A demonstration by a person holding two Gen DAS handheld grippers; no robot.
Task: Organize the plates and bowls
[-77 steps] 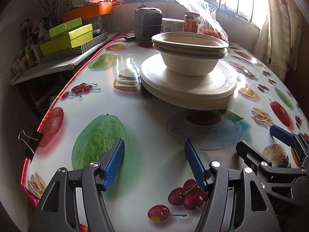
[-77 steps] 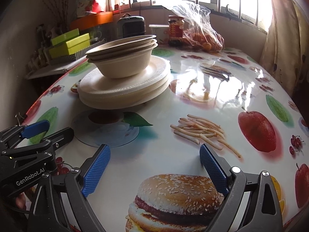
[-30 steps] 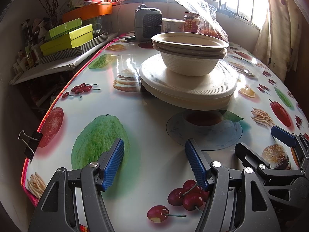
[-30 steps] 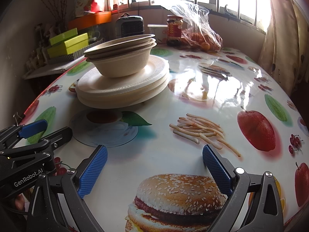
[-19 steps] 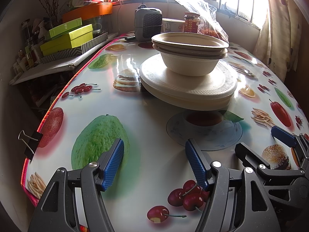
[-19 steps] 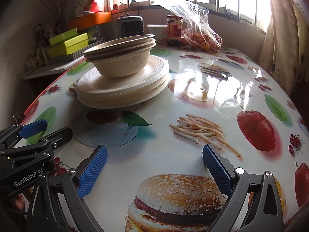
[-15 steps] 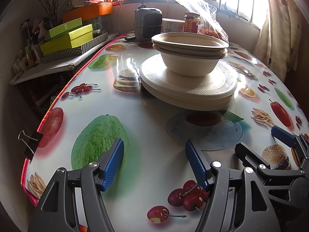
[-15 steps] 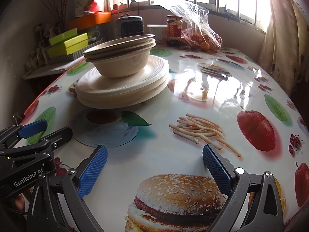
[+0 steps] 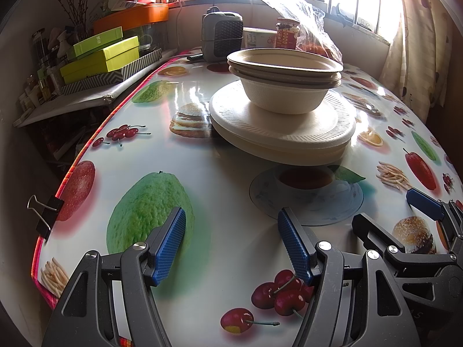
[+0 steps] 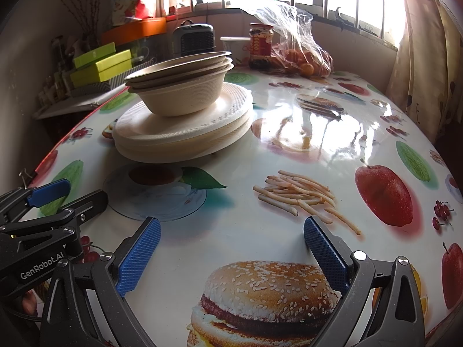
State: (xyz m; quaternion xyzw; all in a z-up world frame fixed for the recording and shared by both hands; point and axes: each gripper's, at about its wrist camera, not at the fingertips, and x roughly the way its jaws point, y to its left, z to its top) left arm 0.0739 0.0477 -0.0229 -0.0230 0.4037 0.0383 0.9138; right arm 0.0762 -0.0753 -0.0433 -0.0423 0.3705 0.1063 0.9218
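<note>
Left wrist view: empty nested bowls (image 9: 285, 86) atop stacked plates (image 9: 282, 128) — both grippers (image 9: 231, 243) (image 10: 231, 248) spread wide, empty.

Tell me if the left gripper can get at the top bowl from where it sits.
Probably yes. The left gripper is open and empty, the bowls sit straight ahead atop the plates, and only bare tablecloth lies between.

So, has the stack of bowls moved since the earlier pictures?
No. In the left wrist view the stack of bowls sits on the plates in front of the grey heater, as before.
</note>
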